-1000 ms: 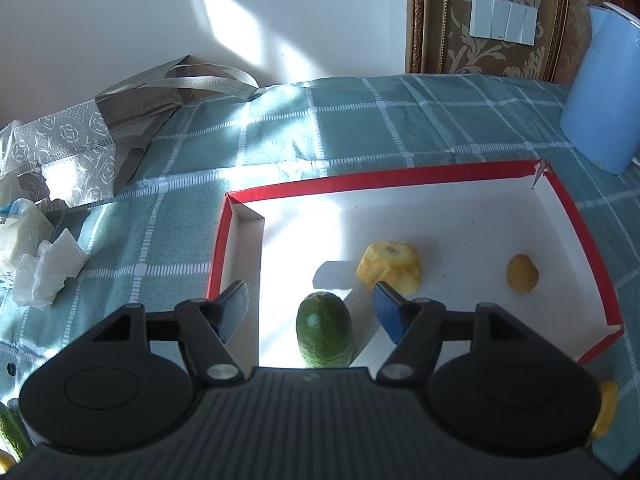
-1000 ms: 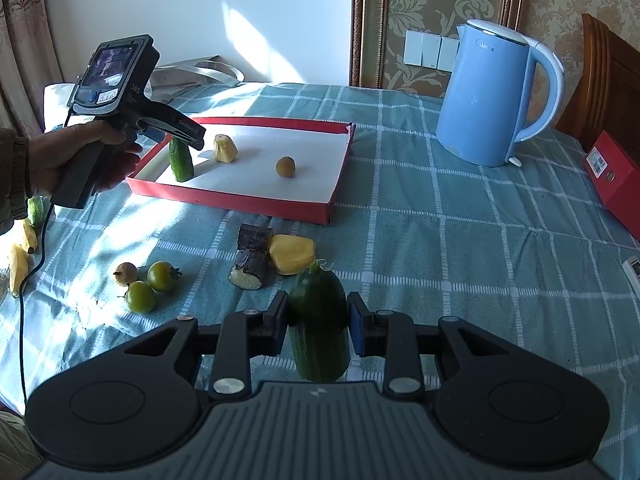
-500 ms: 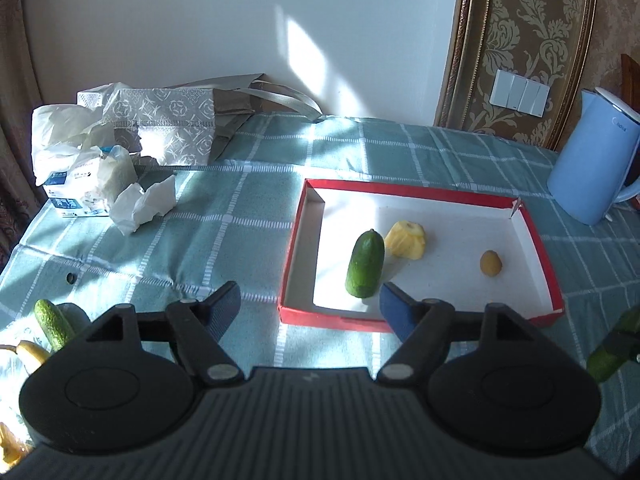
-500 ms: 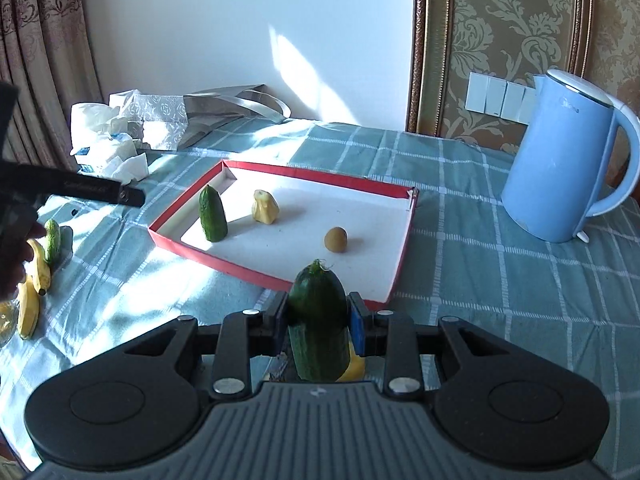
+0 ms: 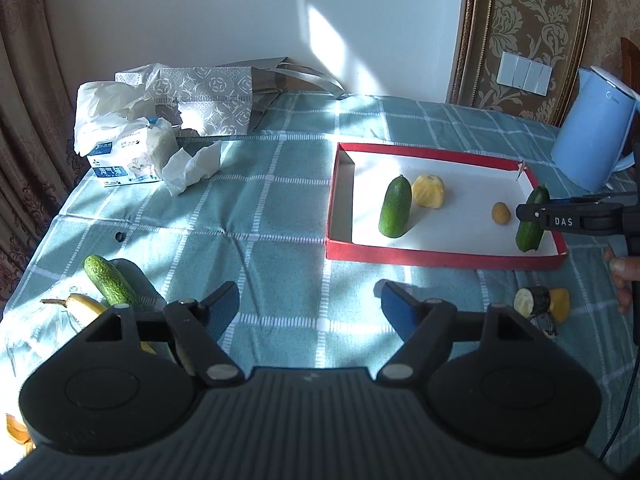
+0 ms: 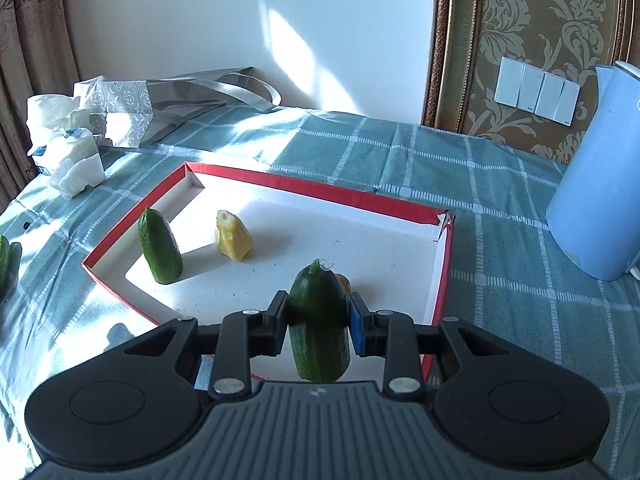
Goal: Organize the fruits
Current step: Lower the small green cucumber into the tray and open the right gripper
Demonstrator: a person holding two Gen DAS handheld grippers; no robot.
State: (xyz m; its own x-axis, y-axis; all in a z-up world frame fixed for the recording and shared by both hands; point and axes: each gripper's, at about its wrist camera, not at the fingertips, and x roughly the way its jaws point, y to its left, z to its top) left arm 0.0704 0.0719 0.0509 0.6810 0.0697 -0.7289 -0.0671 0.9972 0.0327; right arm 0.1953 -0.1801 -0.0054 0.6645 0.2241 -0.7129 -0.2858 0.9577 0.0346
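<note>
The left gripper (image 5: 310,308) has drawn back from the red tray (image 5: 440,257), jaws apart over bare worktop (image 5: 280,240). The right gripper (image 6: 318,322) has advanced from the tray's near edge to above its floor, jaws clamped on an upright cucumber (image 6: 318,320). That cucumber hides most of the small brown fruit (image 6: 345,282). Farther in, another cucumber (image 6: 160,252) and a yellow piece (image 6: 233,236) remain in place.

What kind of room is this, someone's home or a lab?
Most likely a home dining room: a table under a checked green tablecloth, a blue electric kettle, patterned wallpaper with light switches, and curtains at the side.
</note>
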